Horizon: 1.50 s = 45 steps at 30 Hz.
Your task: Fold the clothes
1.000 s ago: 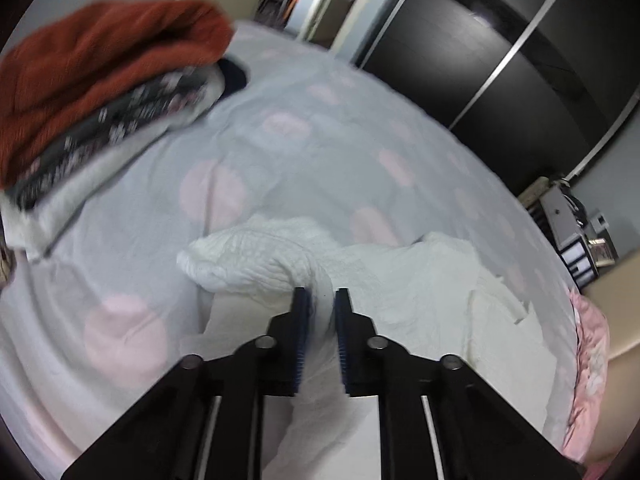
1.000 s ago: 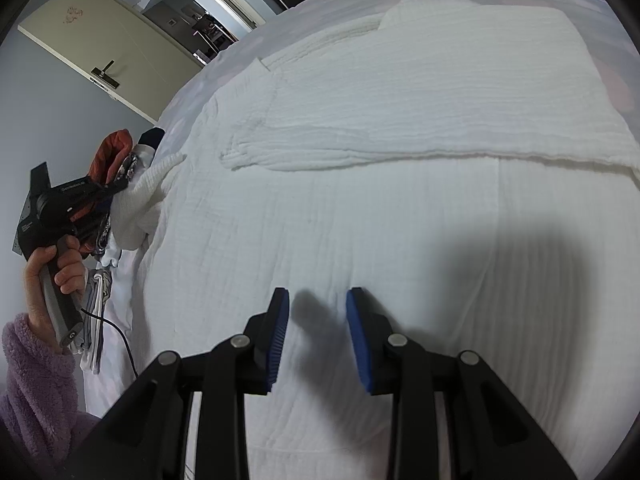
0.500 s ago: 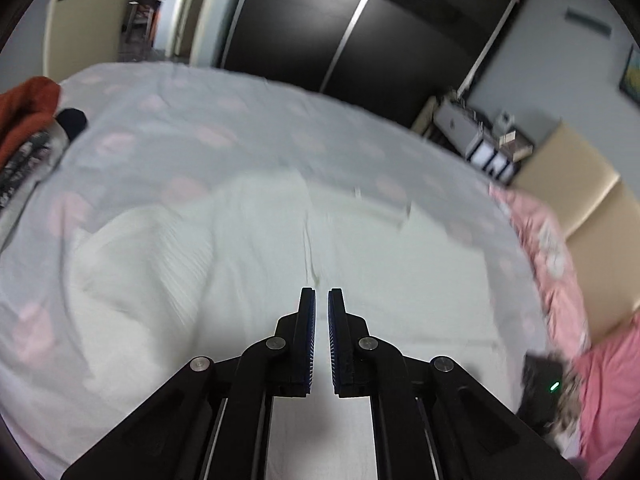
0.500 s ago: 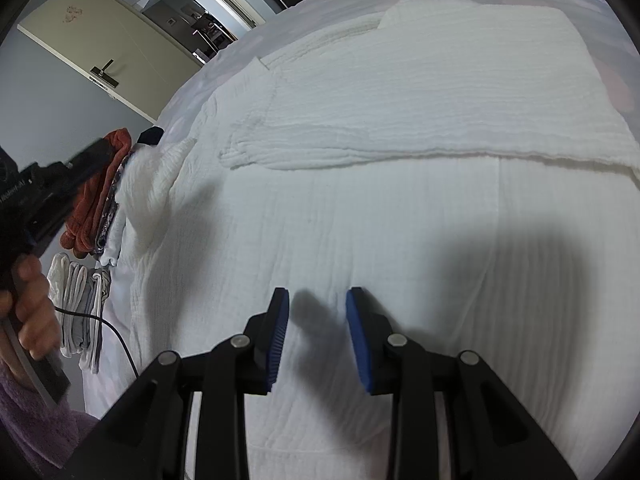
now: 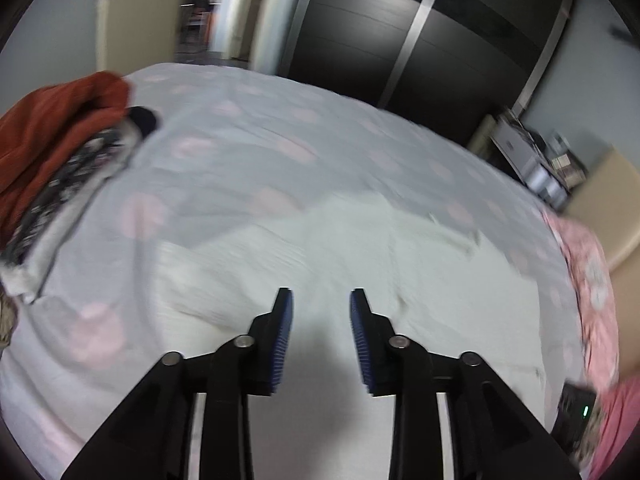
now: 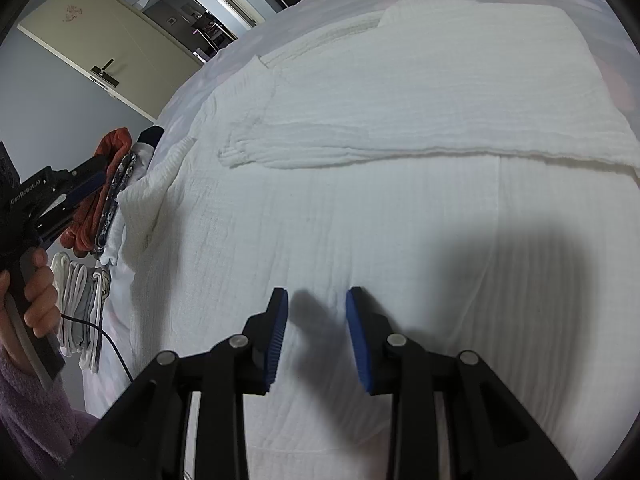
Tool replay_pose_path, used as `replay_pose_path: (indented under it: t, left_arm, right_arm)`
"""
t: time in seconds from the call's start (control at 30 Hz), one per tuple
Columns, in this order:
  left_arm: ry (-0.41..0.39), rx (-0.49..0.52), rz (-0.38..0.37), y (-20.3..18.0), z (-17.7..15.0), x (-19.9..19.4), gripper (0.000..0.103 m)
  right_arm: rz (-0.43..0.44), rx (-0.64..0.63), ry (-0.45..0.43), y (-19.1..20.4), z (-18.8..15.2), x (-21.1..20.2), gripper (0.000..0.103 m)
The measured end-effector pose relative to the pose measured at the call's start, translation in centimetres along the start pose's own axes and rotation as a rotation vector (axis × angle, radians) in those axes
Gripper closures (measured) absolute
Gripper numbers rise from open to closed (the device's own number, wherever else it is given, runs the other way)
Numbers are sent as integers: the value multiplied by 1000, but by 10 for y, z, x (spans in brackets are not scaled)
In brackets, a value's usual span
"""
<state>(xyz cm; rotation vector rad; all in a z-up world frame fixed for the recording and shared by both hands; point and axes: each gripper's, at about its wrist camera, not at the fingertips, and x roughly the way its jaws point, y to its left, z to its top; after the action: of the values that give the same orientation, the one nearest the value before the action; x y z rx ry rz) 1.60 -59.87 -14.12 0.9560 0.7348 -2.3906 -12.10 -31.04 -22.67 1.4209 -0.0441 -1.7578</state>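
The left gripper (image 5: 321, 300) is opening its jaws, with nothing between them, hovering over the white crinkled garment (image 5: 360, 248) spread on the bed (image 5: 248, 140). The right gripper (image 6: 316, 304) hangs spread and empty just above the same garment (image 6: 360, 208), near its lower part. One side of the garment is already folded across the top, while a sleeve (image 6: 156, 184) on the far left lies loose and rumpled. The cloth looks light, soft and limp, likely to sag and drag unless lifted at two points; a cuff, hem or side edge seems the surest place to pinch. Beyond the sleeve sits a pile of folded clothes (image 6: 96, 204), a rust-red piece on top, and a person's hand (image 6: 38, 296) holds the left tool.
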Motion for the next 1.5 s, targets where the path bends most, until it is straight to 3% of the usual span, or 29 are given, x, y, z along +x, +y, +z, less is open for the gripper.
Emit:
replay_pose_path:
  t: [0.07, 0.13, 0.27, 0.43, 0.47, 0.5, 0.57, 0.67, 0.8, 0.87, 1.0, 1.17, 1.3, 1.5]
  left_arm:
    - [-16, -75, 18, 20, 5, -1, 41]
    - [-2, -147, 14, 38, 8, 4, 41]
    - [121, -291, -36, 60, 3, 32, 41]
    - [190, -344, -44, 64, -5, 60, 41]
    - [185, -341, -46, 62, -6, 62, 47]
    - [174, -326, -42, 59, -7, 62, 65]
    - [158, -262, -21, 49, -7, 60, 82]
    - [108, -158, -39, 26, -8, 46, 90]
    - [32, 17, -162, -25, -16, 12, 90]
    - [33, 104, -208, -49, -26, 0, 90]
    - [126, 241, -247, -82, -54, 7, 90]
    - [398, 385, -243, -101, -97, 41, 88]
    - [549, 426, -262, -106, -123, 49, 75]
    - [554, 443, -276, -104, -126, 23, 75]
  right_arm:
    - [-1, 0, 0, 0, 0, 0, 73]
    - [-2, 0, -1, 0, 0, 0, 73]
    - [-3, 0, -2, 0, 0, 0, 73]
    - [-5, -1, -4, 1, 0, 0, 73]
    - [-5, -2, -4, 1, 0, 0, 73]
    - [-6, -2, -5, 1, 0, 0, 73]
    - [-5, -2, -5, 1, 0, 0, 73]
    - [-3, 1, -5, 0, 0, 1, 73]
    - [-4, 4, -7, 0, 0, 1, 73]
    - [-5, 5, -7, 0, 0, 0, 73]
    - [-2, 5, -6, 0, 0, 0, 73]
    - [12, 14, -3, -2, 1, -1, 73]
    - [29, 31, 5, -5, 4, -1, 73]
    - [96, 104, 16, -16, 6, -6, 73]
